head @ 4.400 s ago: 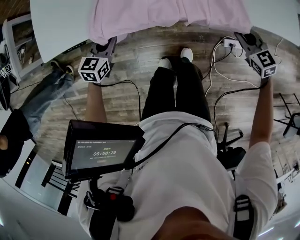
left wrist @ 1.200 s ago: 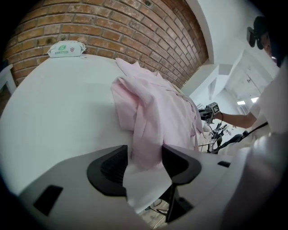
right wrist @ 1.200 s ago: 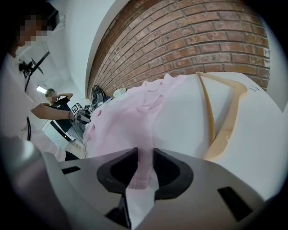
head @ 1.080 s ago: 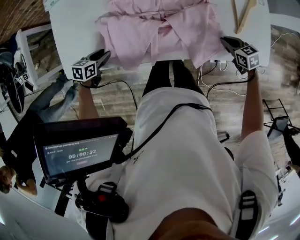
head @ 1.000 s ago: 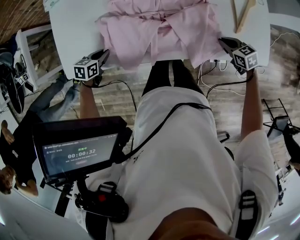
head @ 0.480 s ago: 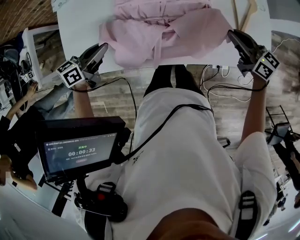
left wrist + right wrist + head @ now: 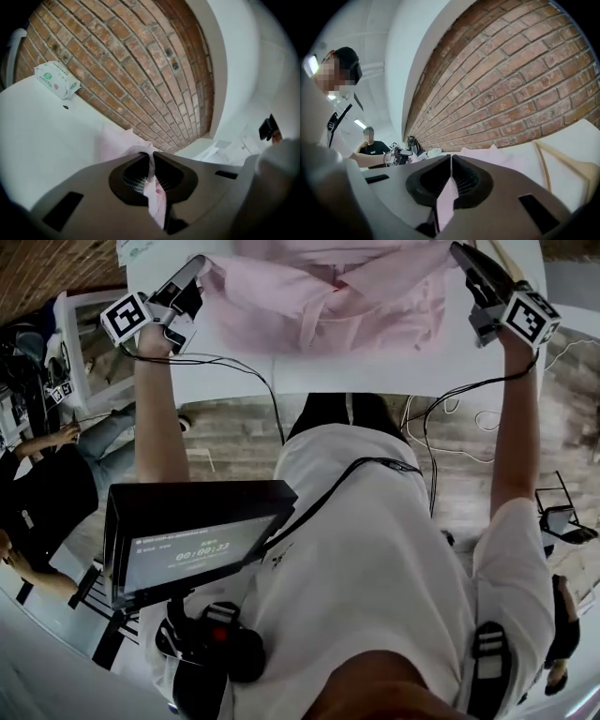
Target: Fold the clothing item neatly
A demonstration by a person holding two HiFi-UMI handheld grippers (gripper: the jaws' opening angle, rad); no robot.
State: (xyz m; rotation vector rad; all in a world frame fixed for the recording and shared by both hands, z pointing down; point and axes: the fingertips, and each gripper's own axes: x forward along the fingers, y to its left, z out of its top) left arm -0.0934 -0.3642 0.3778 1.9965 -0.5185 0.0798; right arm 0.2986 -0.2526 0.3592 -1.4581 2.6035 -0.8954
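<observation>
A pink garment (image 7: 328, 296) lies crumpled on the white table (image 7: 356, 371) at the top of the head view. My left gripper (image 7: 192, 273) holds its near left edge, and my right gripper (image 7: 461, 254) holds its near right edge. In the left gripper view the jaws (image 7: 151, 154) are shut on a strip of pink cloth (image 7: 157, 206), with more cloth (image 7: 117, 140) beyond the tips. In the right gripper view the jaws (image 7: 451, 157) are likewise shut on a pink fold (image 7: 445, 197). Both grippers are raised over the table, pointing toward the brick wall.
A tissue pack (image 7: 56, 79) lies on the table's far left by the brick wall (image 7: 140, 61). A wooden hanger (image 7: 562, 164) rests at the right of the garment. A monitor (image 7: 197, 540) hangs at my chest. People (image 7: 37, 493) are at the left, and cables (image 7: 450, 418) trail to the floor.
Both grippers have risen and moved forward over the table, carrying the garment's near edge with them. The cloth that hung over the front edge now lies on the tabletop.
</observation>
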